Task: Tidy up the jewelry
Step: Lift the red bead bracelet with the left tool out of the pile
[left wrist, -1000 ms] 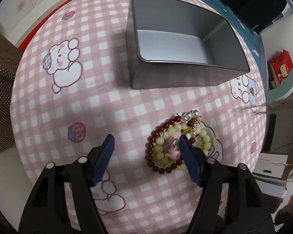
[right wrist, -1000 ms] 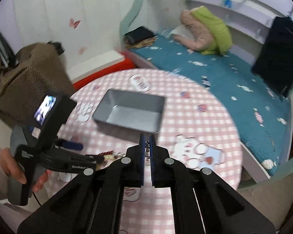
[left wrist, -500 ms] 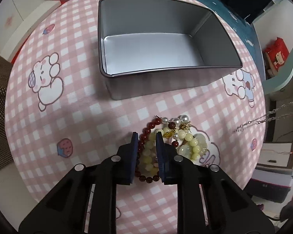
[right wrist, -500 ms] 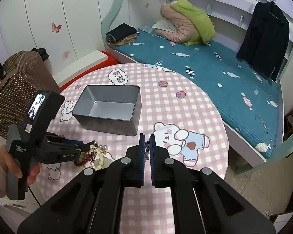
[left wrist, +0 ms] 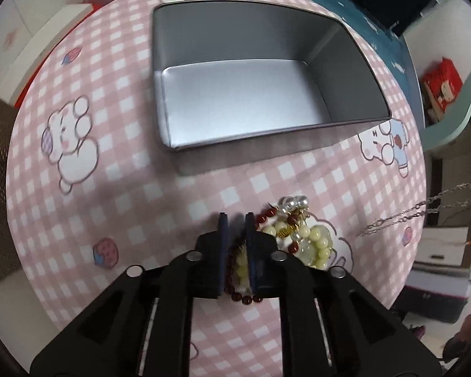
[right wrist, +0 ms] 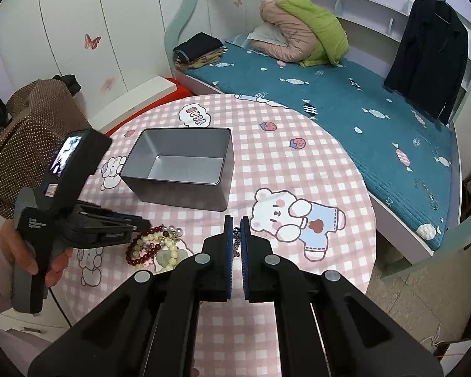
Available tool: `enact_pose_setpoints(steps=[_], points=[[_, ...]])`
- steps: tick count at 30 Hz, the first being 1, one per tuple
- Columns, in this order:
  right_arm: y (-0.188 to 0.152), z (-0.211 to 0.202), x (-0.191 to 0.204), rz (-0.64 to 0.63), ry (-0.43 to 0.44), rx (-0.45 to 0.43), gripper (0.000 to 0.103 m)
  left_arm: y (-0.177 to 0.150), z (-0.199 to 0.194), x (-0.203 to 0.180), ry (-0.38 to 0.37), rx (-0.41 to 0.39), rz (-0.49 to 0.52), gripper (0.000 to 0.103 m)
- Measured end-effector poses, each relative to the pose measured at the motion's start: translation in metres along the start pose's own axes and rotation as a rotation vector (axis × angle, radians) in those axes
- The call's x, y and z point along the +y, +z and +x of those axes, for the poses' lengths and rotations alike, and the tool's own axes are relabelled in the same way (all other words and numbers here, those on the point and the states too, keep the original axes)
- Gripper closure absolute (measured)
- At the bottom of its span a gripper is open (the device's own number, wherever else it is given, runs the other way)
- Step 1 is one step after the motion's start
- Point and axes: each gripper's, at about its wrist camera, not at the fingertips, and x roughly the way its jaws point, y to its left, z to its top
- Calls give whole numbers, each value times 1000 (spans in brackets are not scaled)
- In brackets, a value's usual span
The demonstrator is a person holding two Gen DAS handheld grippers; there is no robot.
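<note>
Since the frame one second back, left gripper (left wrist: 236,220) has gone from spread wide around the bracelets to pinched narrow on them, and the view has moved closer to the grey rectangular metal tin (left wrist: 345,72). Its blue-padded fingers (left wrist: 223,238) now clamp a section of the dark red bead bracelet (left wrist: 243,298) together with the pale yellow-green bead bracelet (left wrist: 317,242); beads of both show in the slim gap between the pads. Remaining loops of the pile lie on the pink-and-white checked tablecloth (left wrist: 110,207) just right of the fingers, with a few pearl-like silver beads (left wrist: 293,202) at the far edge. In the left wrist view the tin sits beyond the pile, apart from it, open side up, bare floor showing. At the right edge of that view a thin silver chain (left wrist: 424,209) hangs in the air, stretched toward the frame edge. Right gripper (right wrist: 236,226) is pressed nearly together with a bit of that silver chain (right wrist: 235,242) pinched between its blue pads; it is held above the table edge, near the bear print (right wrist: 295,216). From the right wrist view, the left gripper (right wrist: 141,224) points at the bracelet pile (right wrist: 154,248), gripped by a bare hand (right wrist: 31,257) at the left. Tin (right wrist: 179,166) stands behind the pile, toward the teal bed (right wrist: 361,106).
</note>
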Motion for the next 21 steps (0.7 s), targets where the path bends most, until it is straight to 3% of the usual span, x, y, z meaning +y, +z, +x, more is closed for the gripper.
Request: enact_pose_setpoints(steps=[3,6,11,14,18,21], points=[[0,0,0,1,0,2,100,5,4,-7,11,14,43,88],[0,-1,-3,12,0,2,100,7,2,-11,-29,22,56,77],[0,1,-7,31,-1,8,100,5,2,-13,-57,29,74,76],[-1,3,-8,34,2,13,100,4,4,-11,-29,30,106,76],[-1,4,-7,30,4,17,100,5,11,-25,-3,38,156,77],[-2,6,-6,31,7,24,100,3,14,-34,87,58,182,93]])
